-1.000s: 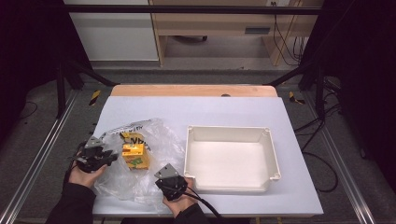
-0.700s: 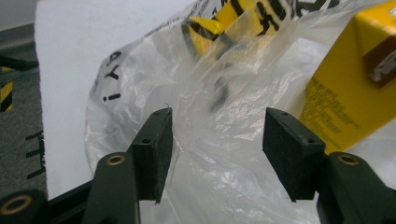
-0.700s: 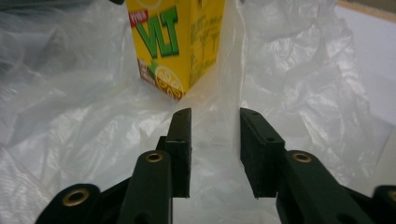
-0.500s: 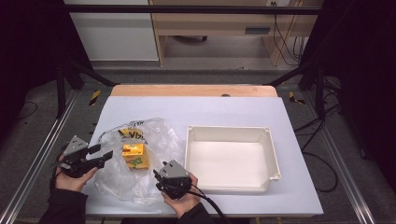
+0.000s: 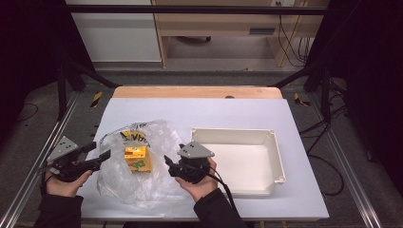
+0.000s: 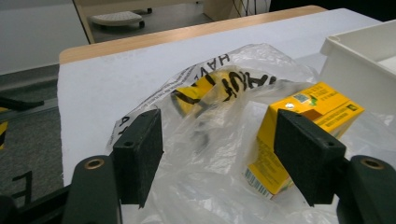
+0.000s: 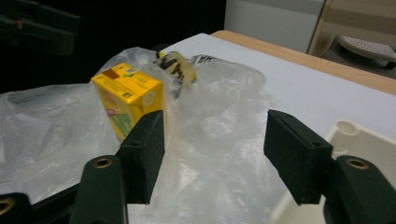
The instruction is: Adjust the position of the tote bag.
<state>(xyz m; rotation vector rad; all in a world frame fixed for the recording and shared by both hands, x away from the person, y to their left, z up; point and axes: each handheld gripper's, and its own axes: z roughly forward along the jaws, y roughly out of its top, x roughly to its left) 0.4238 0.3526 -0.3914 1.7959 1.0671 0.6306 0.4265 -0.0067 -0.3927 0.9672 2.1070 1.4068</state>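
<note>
I had both grippers off the clear plastic bag (image 5: 138,166), one on each side of it. My left gripper (image 5: 97,158) had just been opening its fingers, and in the left gripper view the two pads (image 6: 140,156) stood wide apart with only loose film showing beyond them, nothing pinched. My right gripper (image 5: 172,164) had likewise just been spreading, and its fingers (image 7: 142,154) stood apart with nothing gripped. The yellow carton (image 5: 138,158) stood upright inside the bag, in the middle of the crumpled film, so I judged the bag had been slackened around it to free the carton. The white tray (image 5: 278,156) sat just to the right of my right hand, empty, its near wall close to the bag's edge; that seemed the likely place for the carton. The table (image 5: 214,111) lay bare beyond the bag, giving room to lift away from me. To my left the table's edge and the metal rail (image 5: 28,183) were close, so I had little room there.
</note>
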